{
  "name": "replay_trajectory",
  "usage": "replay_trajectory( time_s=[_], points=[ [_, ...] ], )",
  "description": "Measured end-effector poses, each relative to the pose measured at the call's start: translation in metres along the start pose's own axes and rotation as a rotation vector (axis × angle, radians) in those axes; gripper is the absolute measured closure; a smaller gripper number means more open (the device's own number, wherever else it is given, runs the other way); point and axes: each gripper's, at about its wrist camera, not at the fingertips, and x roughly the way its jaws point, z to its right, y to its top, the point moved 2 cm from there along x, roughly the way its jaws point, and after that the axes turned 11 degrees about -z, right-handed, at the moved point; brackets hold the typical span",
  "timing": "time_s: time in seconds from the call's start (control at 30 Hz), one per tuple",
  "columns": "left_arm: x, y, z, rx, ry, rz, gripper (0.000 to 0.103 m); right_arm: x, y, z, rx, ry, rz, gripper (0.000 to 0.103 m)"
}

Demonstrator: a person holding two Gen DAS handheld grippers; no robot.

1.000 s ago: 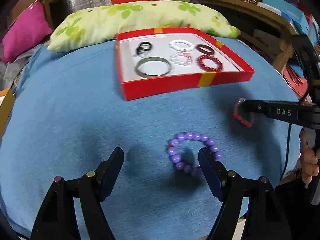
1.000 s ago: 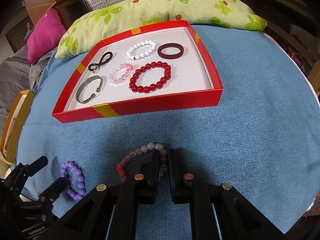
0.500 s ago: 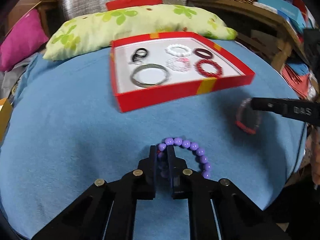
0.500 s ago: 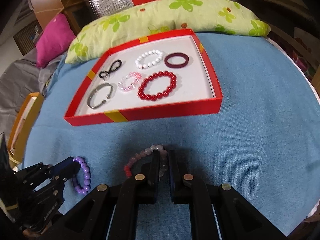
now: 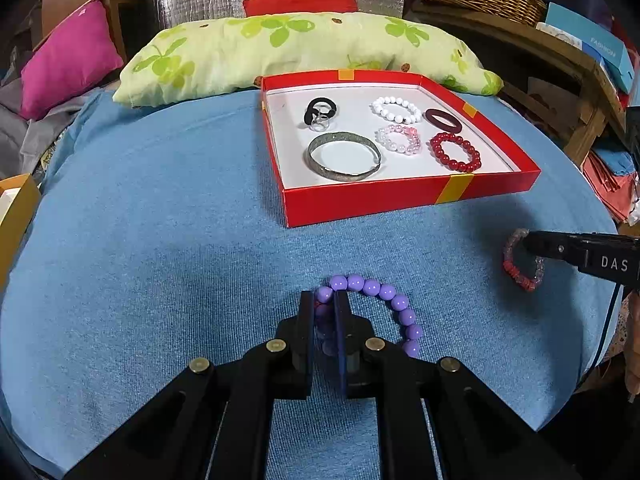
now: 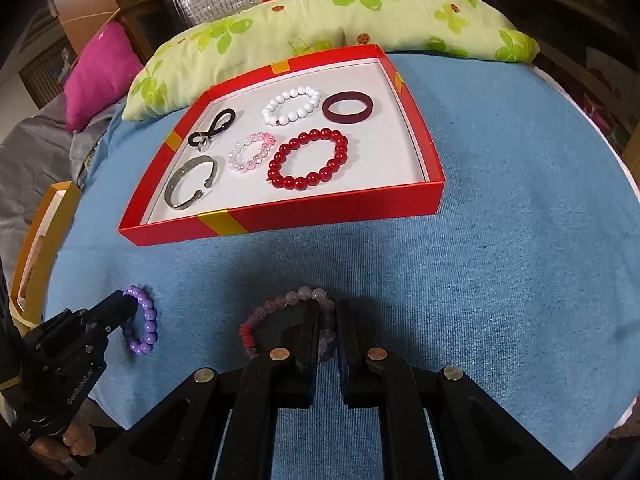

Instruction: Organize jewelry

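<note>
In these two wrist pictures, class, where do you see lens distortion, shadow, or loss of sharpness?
Left wrist view: the fisheye bows the blue cloth into a dome, corners go black, and a soft shadow spreads around the purple bracelet. Right wrist view: the red box looks skewed, a dark shadow falls ahead of the right gripper, and the green pillow is softer towards the edge.

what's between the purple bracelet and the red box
Nothing but bare blue cloth between the purple bracelet and the red box, clearest in the left wrist view.

Black claw point(image 5: 324, 304), brass screws, "DAS" lettering
</note>
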Motion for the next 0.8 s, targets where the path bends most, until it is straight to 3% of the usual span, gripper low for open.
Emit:
replay_trajectory(
  time_s=[0.57, 0.67, 0.73, 0.8],
  points=[
    [0.004, -0.001, 0.002, 0.004, 0.066, -0.010, 0.090, 0.004, -0.002, -0.017, -0.116, -0.140, 0.027, 0.093],
    [0.004, -0.001, 0.002, -0.003, 0.073, -0.011, 0.078, 0.004, -0.003, -0.019, -0.126, -0.157, 0.034, 0.093],
    [0.005, -0.001, 0.000, -0.011, 0.083, -0.013, 0.060, 0.004, -0.003, -0.019, -0.130, -0.164, 0.036, 0.093],
    [0.005, -0.001, -0.002, -0.024, 0.094, -0.016, 0.053, 0.005, -0.002, -0.020, -0.130, -0.168, 0.035, 0.093]
  ],
)
